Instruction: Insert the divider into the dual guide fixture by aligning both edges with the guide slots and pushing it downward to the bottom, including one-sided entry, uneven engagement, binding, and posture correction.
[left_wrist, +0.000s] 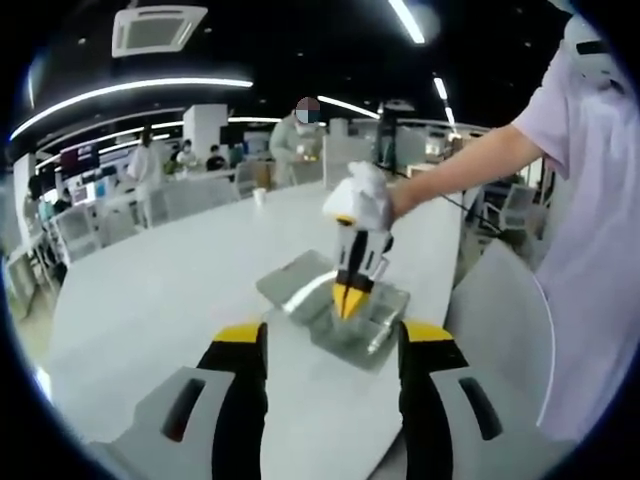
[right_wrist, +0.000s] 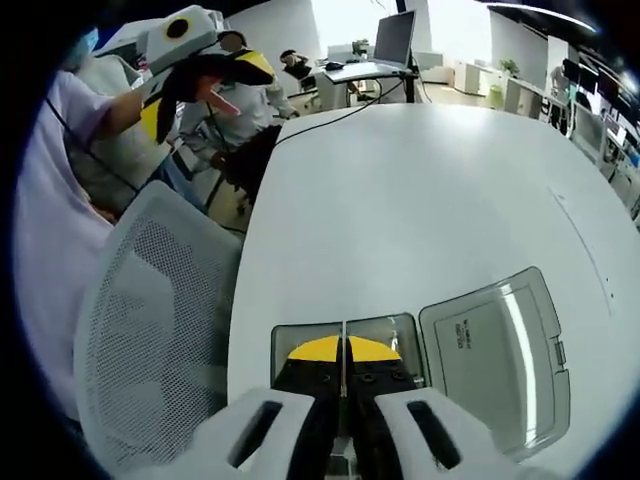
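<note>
Now my right gripper (right_wrist: 342, 372) clamps the thin divider (right_wrist: 343, 345) upright over the fixture (right_wrist: 395, 328) (its lid (right_wrist: 497, 350) lies open beside it) on the table (right_wrist: 420, 190); my left gripper (left_wrist: 333, 345) hangs back, jaws apart.

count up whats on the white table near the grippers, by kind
fixture box: 1
open lid: 1
divider plate: 1
grippers: 2, the right gripper shut on the divider plate, the left gripper open and held back from the fixture box
total: 5
</note>
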